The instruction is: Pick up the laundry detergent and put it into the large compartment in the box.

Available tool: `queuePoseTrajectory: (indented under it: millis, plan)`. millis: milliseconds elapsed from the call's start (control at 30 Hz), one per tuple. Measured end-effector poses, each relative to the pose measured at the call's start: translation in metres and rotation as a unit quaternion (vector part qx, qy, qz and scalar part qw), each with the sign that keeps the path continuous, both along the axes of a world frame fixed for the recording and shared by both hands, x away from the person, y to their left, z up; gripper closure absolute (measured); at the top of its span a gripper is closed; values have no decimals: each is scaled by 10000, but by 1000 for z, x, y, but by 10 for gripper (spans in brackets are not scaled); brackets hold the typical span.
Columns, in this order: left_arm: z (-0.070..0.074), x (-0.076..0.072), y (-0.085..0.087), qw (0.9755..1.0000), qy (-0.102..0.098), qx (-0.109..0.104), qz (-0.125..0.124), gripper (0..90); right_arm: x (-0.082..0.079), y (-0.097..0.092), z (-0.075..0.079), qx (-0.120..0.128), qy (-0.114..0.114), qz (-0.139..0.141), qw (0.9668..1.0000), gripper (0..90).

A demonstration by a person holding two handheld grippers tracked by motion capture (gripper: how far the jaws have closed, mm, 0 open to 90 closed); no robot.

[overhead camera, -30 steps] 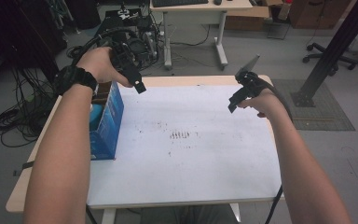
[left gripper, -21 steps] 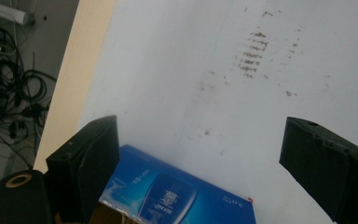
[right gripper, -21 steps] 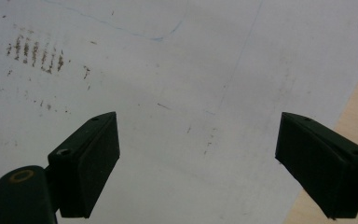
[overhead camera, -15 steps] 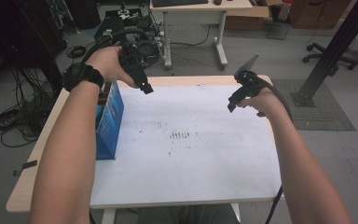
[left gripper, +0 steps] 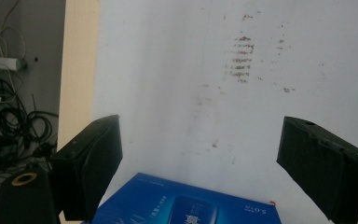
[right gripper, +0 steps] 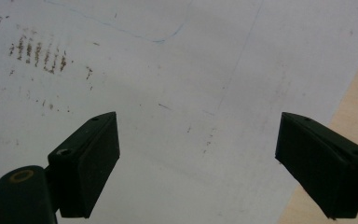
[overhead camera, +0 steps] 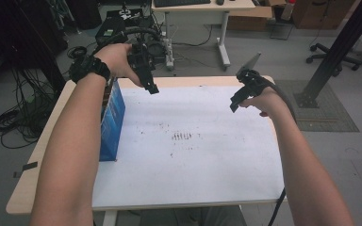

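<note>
Left gripper (overhead camera: 147,75) has shifted right above the blue box (overhead camera: 111,120), jaws narrowing yet empty; right gripper (overhead camera: 245,87) wide

The person's left arm (overhead camera: 70,155) is covering most of the blue box (overhead camera: 114,113) in the high view. In the left gripper view the bottom edge is cutting off the box (left gripper: 186,205), and its small white writing is looking too tiny to read. The table (overhead camera: 23,188) is hiding its own legs.
</note>
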State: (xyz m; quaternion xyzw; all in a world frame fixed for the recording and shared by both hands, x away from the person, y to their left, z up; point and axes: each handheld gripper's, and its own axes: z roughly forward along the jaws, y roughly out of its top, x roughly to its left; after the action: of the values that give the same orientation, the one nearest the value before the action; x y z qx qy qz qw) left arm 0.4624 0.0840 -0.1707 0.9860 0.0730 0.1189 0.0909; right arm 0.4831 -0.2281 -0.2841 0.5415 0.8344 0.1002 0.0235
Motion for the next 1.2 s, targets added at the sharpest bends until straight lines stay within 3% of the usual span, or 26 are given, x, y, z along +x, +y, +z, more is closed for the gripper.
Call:
queuePoseTrajectory:
  millis: [333,567,1200]
  plan:
    - [11,9,-9,9996,-1,141,-246,146,2,-1,0,30,24,35,10000,135]
    - [15,9,-18,9981,27,205,-577,149,3,-5,2,11,23,24,10000,135]
    - [25,5,-18,9985,11,233,-487,133,3,-5,4,8,31,19,10000,135]
